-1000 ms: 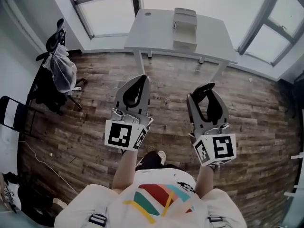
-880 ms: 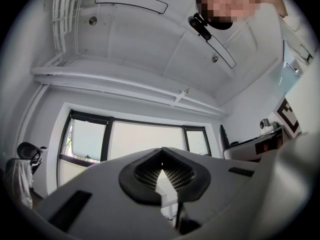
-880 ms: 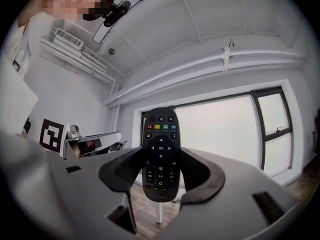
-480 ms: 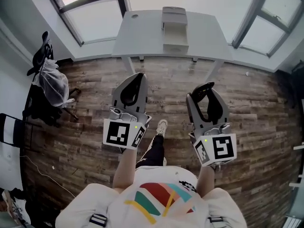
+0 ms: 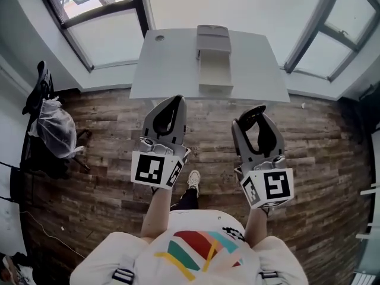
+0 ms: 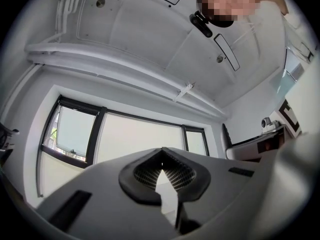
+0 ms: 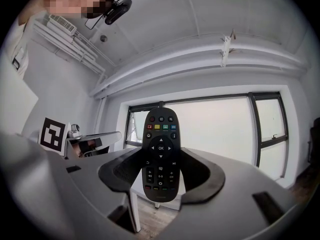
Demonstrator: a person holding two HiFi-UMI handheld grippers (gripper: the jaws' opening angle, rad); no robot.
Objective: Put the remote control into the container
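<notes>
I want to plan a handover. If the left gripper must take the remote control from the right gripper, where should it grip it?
Probably the free upper half of the remote control, above the fingers of the right gripper, coming from the top end onto its long edges. The lower half is clamped; the body is slim there.

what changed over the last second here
The person has walked toward the white table: it and the container on it sit nearer and lower in the head view, and the chair with a bag has slid left. Nothing was taken or let go. The right hand-held gripper stays shut on the remote control; the left hand-held gripper stays shut and empty.
</notes>
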